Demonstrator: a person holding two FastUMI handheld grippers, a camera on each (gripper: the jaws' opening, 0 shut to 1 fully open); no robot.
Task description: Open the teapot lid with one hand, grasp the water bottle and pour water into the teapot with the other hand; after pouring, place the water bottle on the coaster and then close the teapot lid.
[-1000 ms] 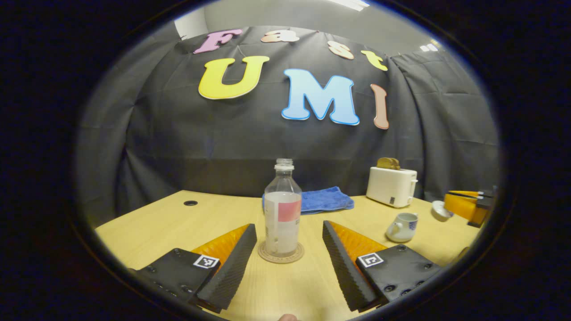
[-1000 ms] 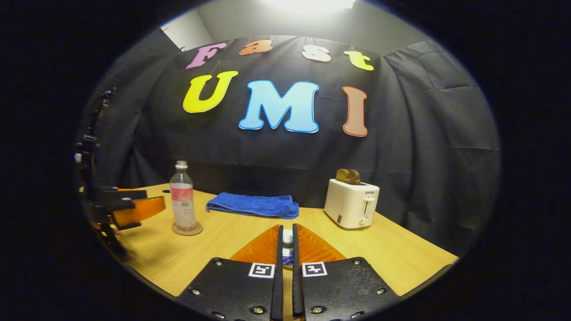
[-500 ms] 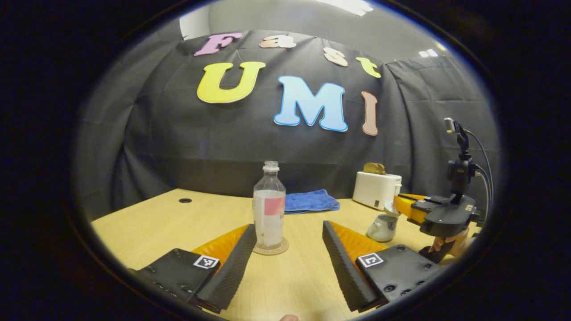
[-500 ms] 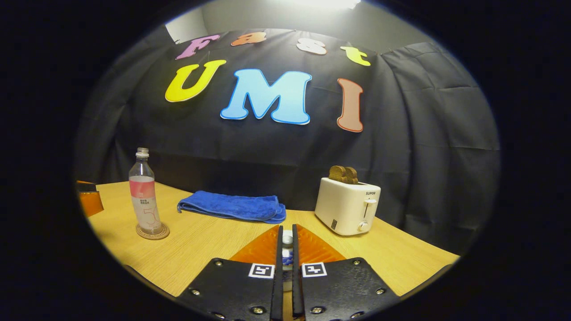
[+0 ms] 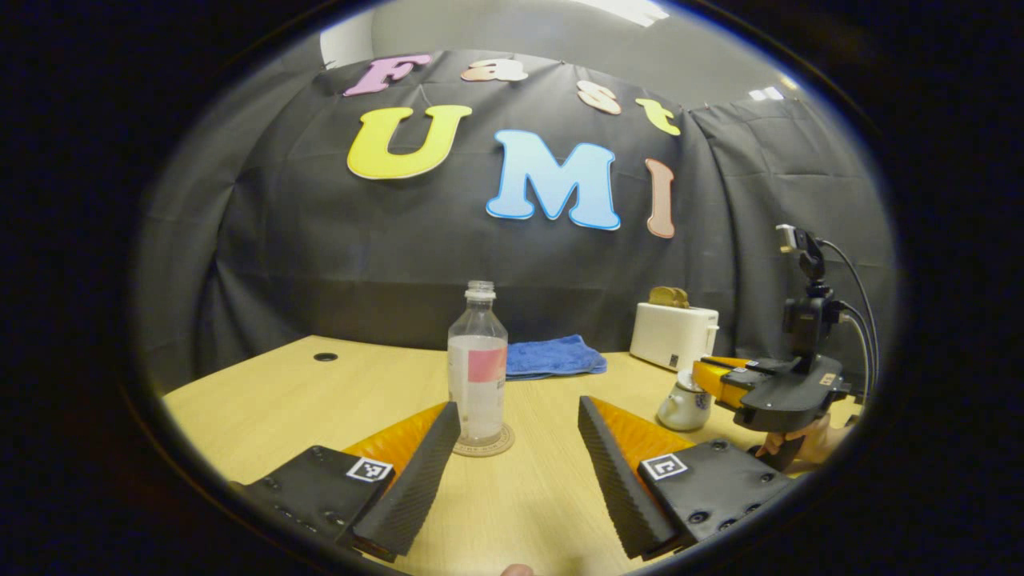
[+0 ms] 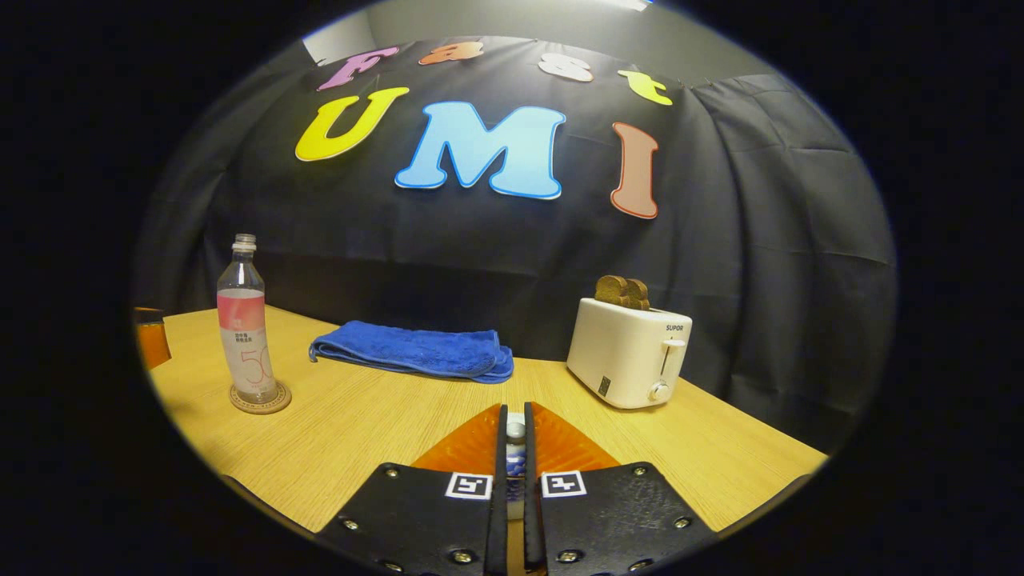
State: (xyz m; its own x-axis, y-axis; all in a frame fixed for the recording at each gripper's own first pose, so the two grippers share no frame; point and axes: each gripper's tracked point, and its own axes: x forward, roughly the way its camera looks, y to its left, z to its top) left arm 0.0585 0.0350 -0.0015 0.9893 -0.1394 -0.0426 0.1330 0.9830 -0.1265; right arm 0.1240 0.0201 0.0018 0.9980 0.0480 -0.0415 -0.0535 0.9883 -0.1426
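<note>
Left gripper view: my left gripper [image 5: 518, 432] sits at the bottom centre, jaws spread wide and holding nothing. Between the fingertips, a little left of centre, the bottle [image 5: 478, 374] stands upright and uncapped on its coaster [image 5: 484, 442], partly full. Right of it at mid-frame lies a blue towel [image 5: 554, 357], then a toaster [image 5: 673, 336] with bread in its slots. At lower right the teapot [image 5: 683, 406] stands on the table [image 5: 264, 400], and my right gripper [image 5: 704, 376] is directly over it, a hand [image 5: 812, 442] gripping its handle at the right edge.

In the right gripper view, the bottle [image 6: 245, 325] and coaster [image 6: 260, 398] are at the left, the towel [image 6: 416, 352] left of centre. At bottom centre my right gripper [image 6: 516, 432] has its jaws pinched on the lid [image 6: 516, 430] knob. The toaster [image 6: 629, 350] stands right of centre.
</note>
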